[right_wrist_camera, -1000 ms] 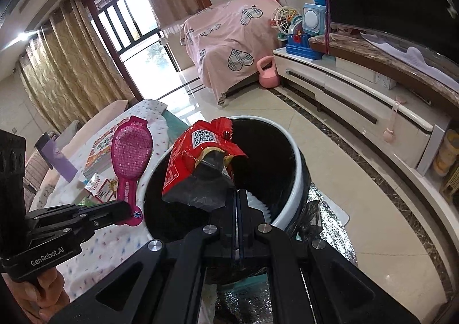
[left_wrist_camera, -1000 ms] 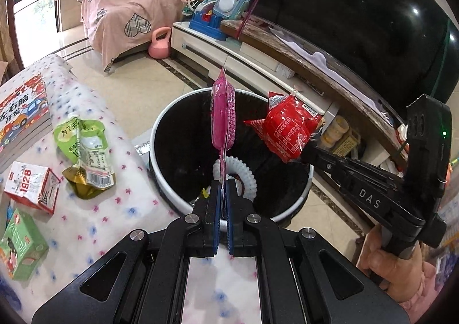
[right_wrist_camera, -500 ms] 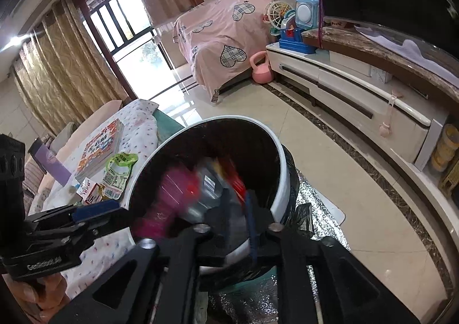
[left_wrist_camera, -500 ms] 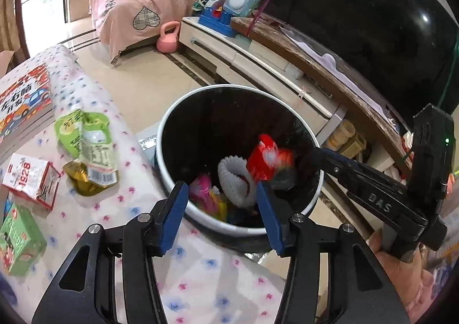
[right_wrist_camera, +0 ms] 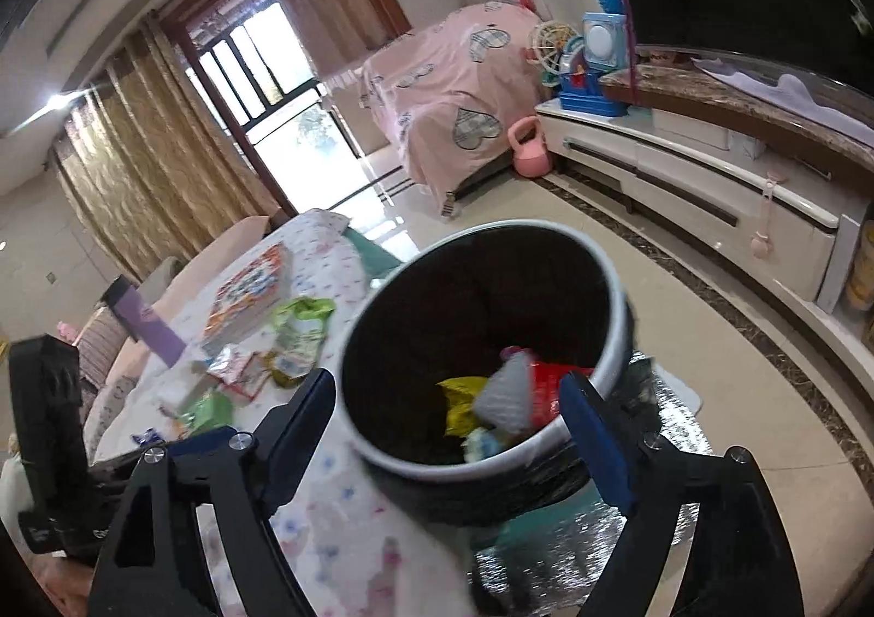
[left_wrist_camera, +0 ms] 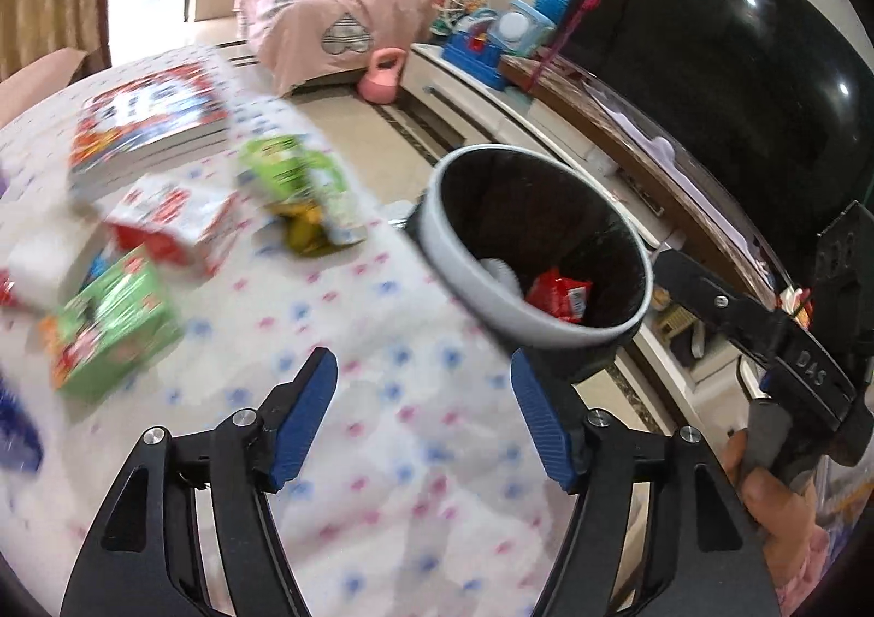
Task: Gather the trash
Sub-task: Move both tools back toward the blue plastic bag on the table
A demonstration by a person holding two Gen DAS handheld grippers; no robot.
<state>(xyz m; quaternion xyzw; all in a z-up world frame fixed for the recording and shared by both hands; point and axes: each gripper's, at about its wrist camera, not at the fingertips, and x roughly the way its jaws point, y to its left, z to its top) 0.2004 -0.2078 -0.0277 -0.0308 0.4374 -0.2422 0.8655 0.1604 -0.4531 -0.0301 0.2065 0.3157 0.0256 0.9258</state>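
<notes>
The black bin with a white rim stands at the table's edge, and a red snack packet lies inside it. My left gripper hovers over the dotted tablecloth, its jaws opening with nothing between them. On the table lie a green pouch, a red-and-white carton and a green box. My right gripper sits above the bin's near rim, jaws opening and empty. Below it in the bin are the red packet and a yellow wrapper.
A picture book lies at the table's far side. A long white TV cabinet with a big dark screen runs along the right. A pink kettlebell and a pink-covered sofa stand beyond. Silver foil lies under the bin.
The left gripper let go of the pink brush and the right let go of the red packet; both dropped into the bin. The left gripper has swung left over the table.
</notes>
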